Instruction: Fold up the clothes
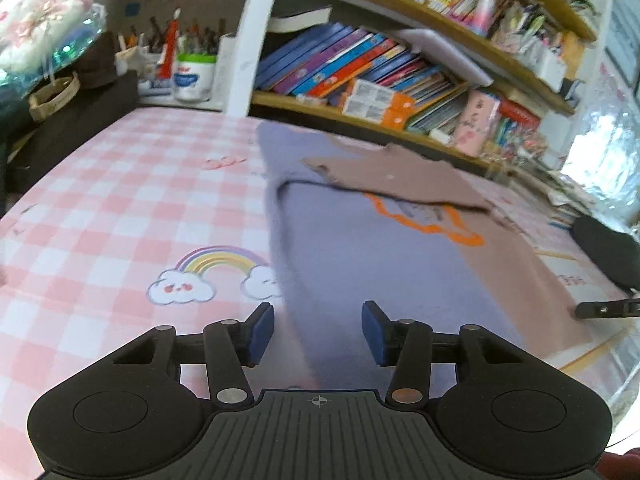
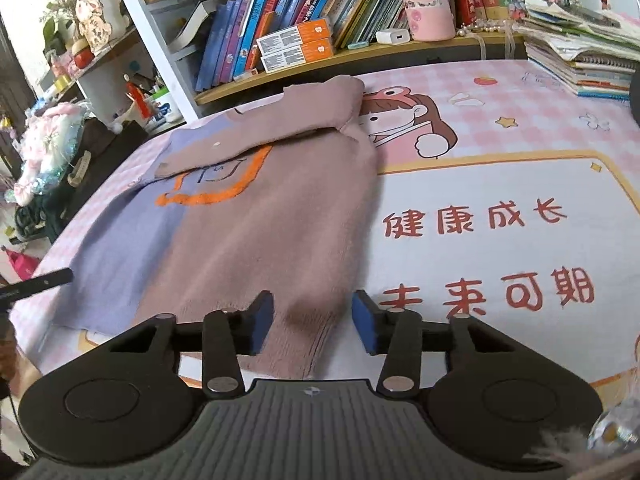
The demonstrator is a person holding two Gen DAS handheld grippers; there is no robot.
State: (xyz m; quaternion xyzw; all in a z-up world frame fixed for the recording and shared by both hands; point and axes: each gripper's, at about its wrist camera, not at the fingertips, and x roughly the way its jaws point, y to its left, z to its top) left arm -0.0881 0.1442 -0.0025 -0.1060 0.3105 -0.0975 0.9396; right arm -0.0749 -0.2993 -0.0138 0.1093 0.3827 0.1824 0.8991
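The pink checked table cover [image 2: 520, 128] reads 健康成长 and 未来可期 at right of the right-wrist frame. The purple-and-mauve sweater [image 2: 248, 216] lies flat mid-frame, one sleeve folded across its partly hidden orange motif. Book spines on the shelf [image 2: 304, 4] are too small to read. The left gripper [image 1: 318, 334] and right gripper [image 2: 313, 324] are both spread, holding nothing.

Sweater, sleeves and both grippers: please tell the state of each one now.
sweater: flat on the table cover, body unfolded.
mauve sleeve: folded across the chest.
purple sleeve: folded inward along the body.
left gripper: open, holding nothing.
right gripper: open, over the hem.
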